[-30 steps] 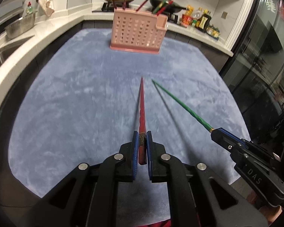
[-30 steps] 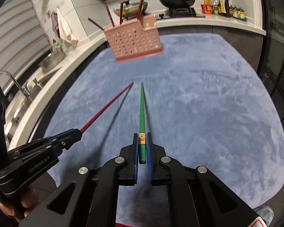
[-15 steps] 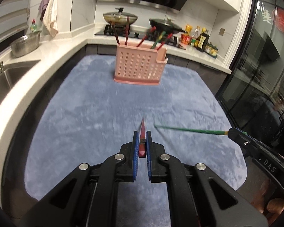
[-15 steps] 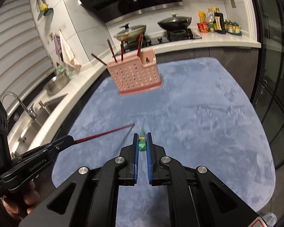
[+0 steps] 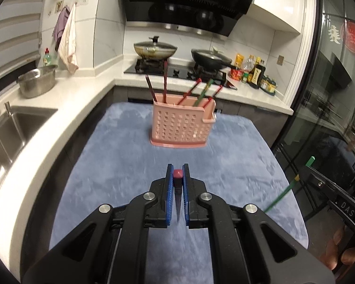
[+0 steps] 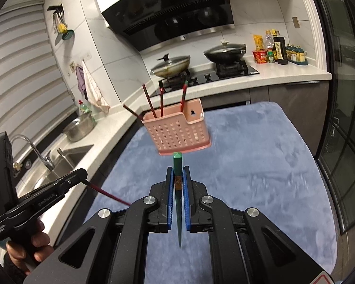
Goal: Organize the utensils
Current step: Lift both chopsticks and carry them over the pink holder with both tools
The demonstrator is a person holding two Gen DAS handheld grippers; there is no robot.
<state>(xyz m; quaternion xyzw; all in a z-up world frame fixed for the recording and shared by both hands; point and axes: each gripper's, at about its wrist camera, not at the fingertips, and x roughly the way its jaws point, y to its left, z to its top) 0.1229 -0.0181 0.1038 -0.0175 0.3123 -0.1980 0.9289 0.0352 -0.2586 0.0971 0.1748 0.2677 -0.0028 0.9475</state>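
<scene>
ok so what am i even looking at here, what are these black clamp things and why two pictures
There is no robot: a person holds a pair of hand-held tongs in each hand, each with a camera looking along its fingers. One picture is from the left tongs, the other from the right tongs. The left tongs are shut on a red chopstick, the right on a green chopstick. Ahead, on a blue mat, stands a pink utensil basket with several chopsticks already in it. Each view also shows the other tongs at its edge. Behind are a sink and a stove.
</scene>
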